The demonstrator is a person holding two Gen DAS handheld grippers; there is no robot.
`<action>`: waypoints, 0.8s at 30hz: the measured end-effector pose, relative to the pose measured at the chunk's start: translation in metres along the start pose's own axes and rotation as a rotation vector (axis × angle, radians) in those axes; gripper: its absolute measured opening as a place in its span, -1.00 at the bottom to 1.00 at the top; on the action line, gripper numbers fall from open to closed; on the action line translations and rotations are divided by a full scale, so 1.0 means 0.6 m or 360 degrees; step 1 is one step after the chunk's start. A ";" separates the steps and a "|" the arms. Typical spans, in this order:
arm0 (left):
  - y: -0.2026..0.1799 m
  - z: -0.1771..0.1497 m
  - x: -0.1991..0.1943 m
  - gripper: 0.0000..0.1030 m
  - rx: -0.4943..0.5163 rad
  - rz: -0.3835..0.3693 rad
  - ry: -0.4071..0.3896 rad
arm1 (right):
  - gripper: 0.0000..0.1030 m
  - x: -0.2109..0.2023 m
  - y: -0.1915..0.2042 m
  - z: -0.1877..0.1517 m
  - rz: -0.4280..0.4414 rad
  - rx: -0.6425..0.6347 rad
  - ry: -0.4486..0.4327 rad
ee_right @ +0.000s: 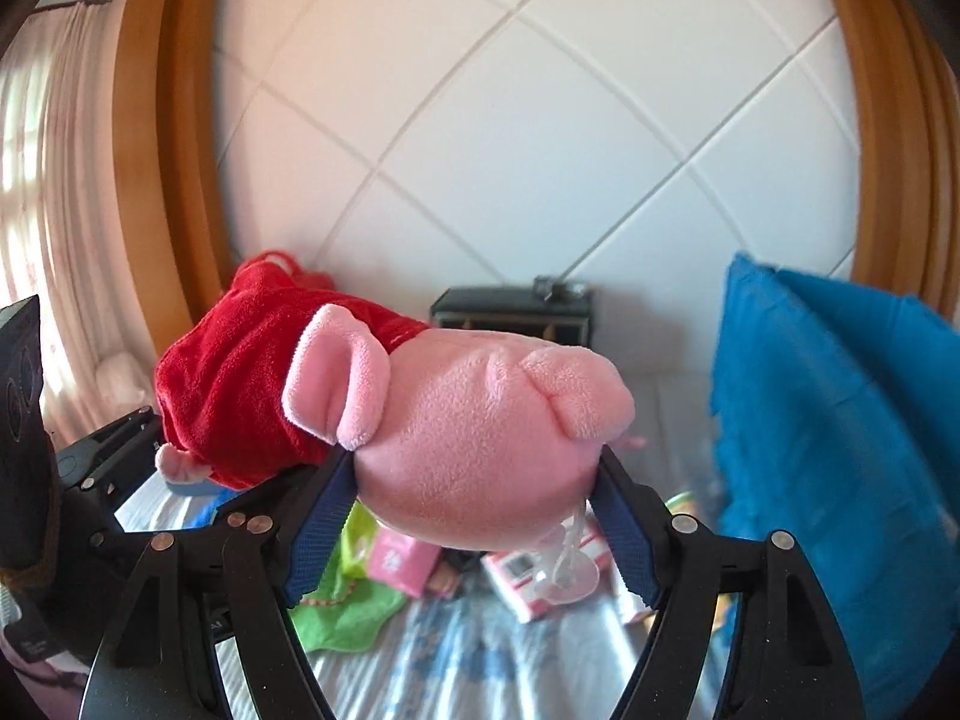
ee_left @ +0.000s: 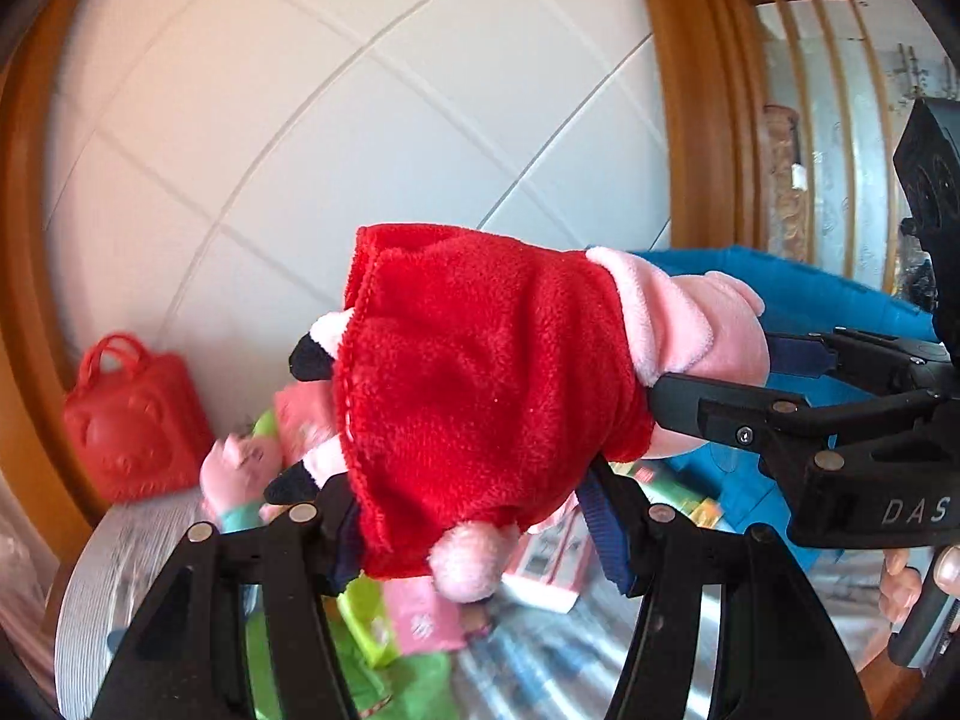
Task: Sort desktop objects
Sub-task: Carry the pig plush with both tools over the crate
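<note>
Gripping the pig plush (ee_right: 480,450) by its head, the right hand-held gripper (ee_right: 474,492) carries it above the cluttered counter (ee_right: 456,660); the left hand-held gripper (ee_left: 474,516) pinches its red dress. Next, I judge, comes lowering it into the blue bin (ee_right: 840,420) at the counter's right edge.

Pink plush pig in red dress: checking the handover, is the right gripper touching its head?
Touching: right wrist view shows the right gripper pads pressed against the pig head.
</note>
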State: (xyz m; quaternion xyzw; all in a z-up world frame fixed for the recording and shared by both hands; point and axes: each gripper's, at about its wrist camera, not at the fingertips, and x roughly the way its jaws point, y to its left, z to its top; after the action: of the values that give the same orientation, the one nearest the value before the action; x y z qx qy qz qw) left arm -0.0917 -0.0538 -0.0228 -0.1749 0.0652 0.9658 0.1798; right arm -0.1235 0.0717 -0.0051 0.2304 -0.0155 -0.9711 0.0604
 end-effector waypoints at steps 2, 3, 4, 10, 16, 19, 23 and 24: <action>-0.041 0.030 0.004 0.16 0.0016 -0.0035 -0.0048 | 0.49 -0.033 -0.034 0.013 -0.0040 0.0002 -0.0056; -0.063 0.044 0.006 0.16 0.0026 -0.0052 -0.0071 | 0.49 -0.053 -0.058 0.020 -0.0066 0.0005 -0.0087; -0.093 0.062 0.009 0.17 0.0041 -0.0076 -0.0104 | 0.49 -0.066 -0.075 0.025 -0.0082 0.0009 -0.0105; -0.274 0.139 0.032 0.18 0.0078 -0.0214 -0.0194 | 0.49 -0.178 -0.240 0.049 -0.0232 0.0027 -0.0226; -0.453 0.176 0.083 0.21 0.0097 -0.0308 -0.0137 | 0.50 -0.246 -0.408 0.034 -0.0340 0.0080 -0.0207; -0.525 0.182 0.105 0.21 0.0110 -0.0306 -0.0083 | 0.50 -0.262 -0.480 0.021 -0.0340 0.0124 -0.0173; -0.588 0.184 0.134 0.21 0.0096 -0.0307 0.0006 | 0.51 -0.267 -0.551 0.007 -0.0329 0.0169 -0.0123; -0.601 0.184 0.139 0.21 0.0103 -0.0297 0.0025 | 0.51 -0.269 -0.562 0.002 -0.0322 0.0178 -0.0114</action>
State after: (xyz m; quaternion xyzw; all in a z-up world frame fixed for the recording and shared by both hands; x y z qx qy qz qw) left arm -0.0660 0.3285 0.0269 -0.1817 0.0810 0.9409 0.2740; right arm -0.0180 0.4266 0.0485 0.1990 -0.0486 -0.9774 -0.0513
